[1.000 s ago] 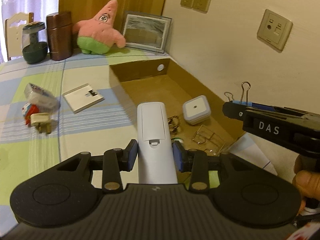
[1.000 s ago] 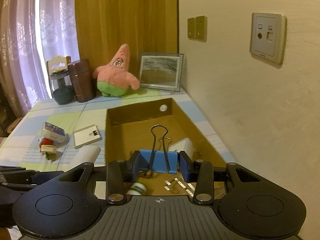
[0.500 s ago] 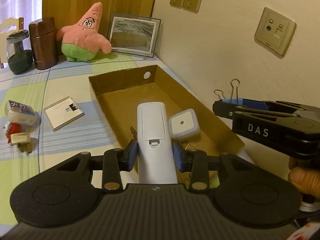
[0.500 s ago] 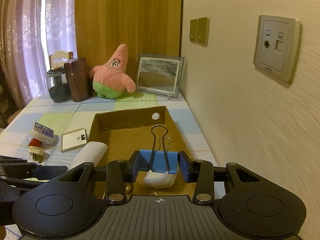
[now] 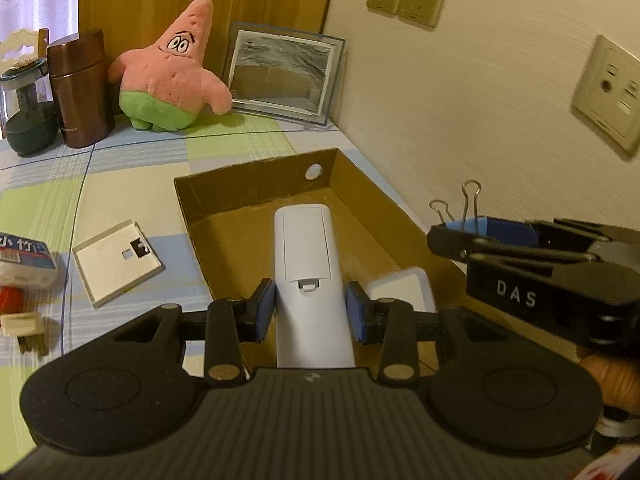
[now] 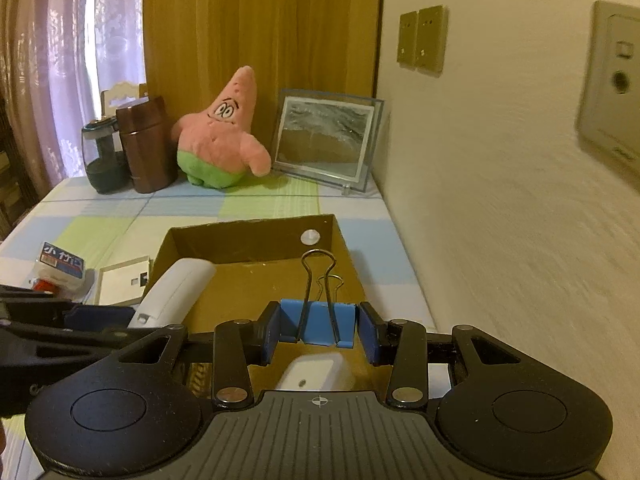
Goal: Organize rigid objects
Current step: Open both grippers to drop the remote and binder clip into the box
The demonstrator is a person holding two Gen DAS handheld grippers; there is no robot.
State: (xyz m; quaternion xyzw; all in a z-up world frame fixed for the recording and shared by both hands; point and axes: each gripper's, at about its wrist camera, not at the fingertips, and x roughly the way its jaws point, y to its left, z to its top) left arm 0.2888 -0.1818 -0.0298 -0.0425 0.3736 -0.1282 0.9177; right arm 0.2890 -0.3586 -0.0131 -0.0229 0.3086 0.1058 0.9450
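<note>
Left wrist view: the left gripper [image 5: 311, 312] holds a white remote control [image 5: 306, 280], battery cover up, its blue fingers [image 5: 265, 309] pressed on both sides of the body. The remote's far end hangs over the open cardboard box [image 5: 256, 184], which lies from 12 to 3 o'clock of the gripper. Inside the box, at 2 o'clock and close by, sits a small white square device [image 5: 404, 286]. At 3 o'clock the right gripper [image 5: 460, 232] carries a blue binder clip [image 5: 470, 224] above the box's right wall. Still out on the tabletop [image 5: 132, 184] at 9 to 10 o'clock: a white switch plate [image 5: 116, 262], a small labelled plastic box [image 5: 24, 266] and a white plug [image 5: 22, 326]. So the sorting looks partly done; at least these three, and the two held items, remain to be stowed.

Right wrist view: the right gripper [image 6: 318, 326] has its fingers [image 6: 270, 330] narrow, clamped on the blue binder clip [image 6: 318, 322], wire handles upright. The cardboard box [image 6: 248, 240] lies straight ahead at 12 o'clock with a bare floor in its far half; the white square device [image 6: 316, 370] is below the clip, the remote control [image 6: 174, 290] at 10 o'clock. The wall [image 6: 500, 200] runs close along 1 to 3 o'clock, leaving little room to the right of the box; the left side is taken by the other gripper, so the free path is, in my judgement, forward and down into the box. The Patrick Star plush [image 6: 222, 138] and picture frame [image 6: 328, 138] stand well beyond.
</note>
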